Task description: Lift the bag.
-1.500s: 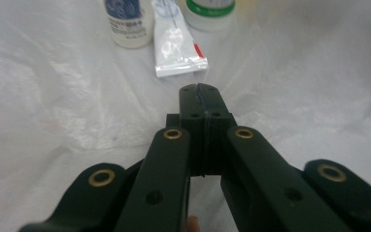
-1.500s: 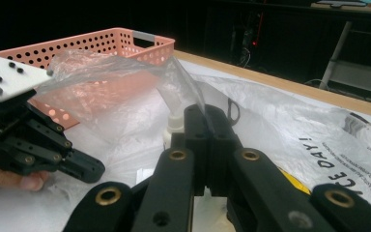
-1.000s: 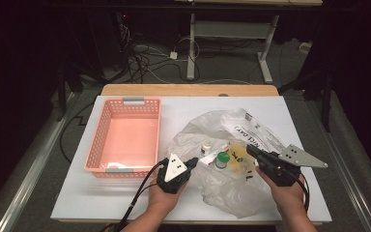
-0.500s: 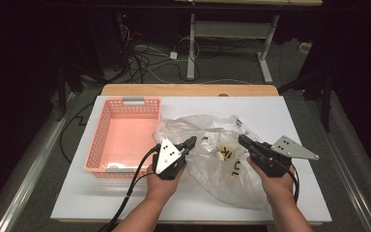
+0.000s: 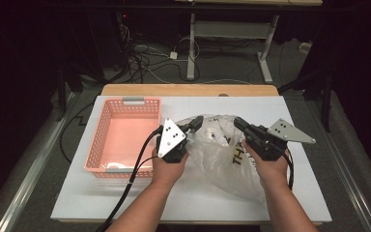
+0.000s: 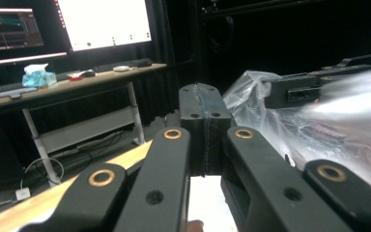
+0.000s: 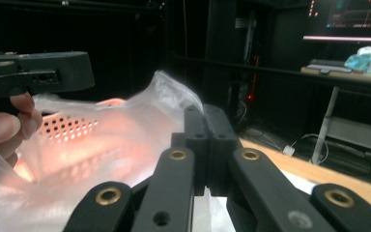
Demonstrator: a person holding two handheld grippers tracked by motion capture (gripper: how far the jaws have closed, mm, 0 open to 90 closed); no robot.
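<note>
from the high view, you hold the left gripper (image 5: 196,123) and the right gripper (image 5: 239,123) at the two sides of the clear plastic bag (image 5: 220,154), which stands bunched on the white table (image 5: 314,193) just right of the pink basket (image 5: 121,140). you look to be lifting the bag by its top edges, and whether film is caught in either pair of jaws can't be told from here. next, you likely raise it or tip it toward the basket; that calls for both grips to stay firm and level so nothing spills.

in the left gripper view, your left gripper (image 6: 204,96) has its jaws pressed together, with crumpled bag film (image 6: 270,111) just to the right; a desk with monitors (image 6: 67,82) stands behind.

in the right gripper view, your right gripper (image 7: 205,118) is pressed together too, the bag (image 7: 125,125) billowing to its left, the basket's pink showing through. mind the basket's near wall; it stands between the bag and the basket floor.
</note>
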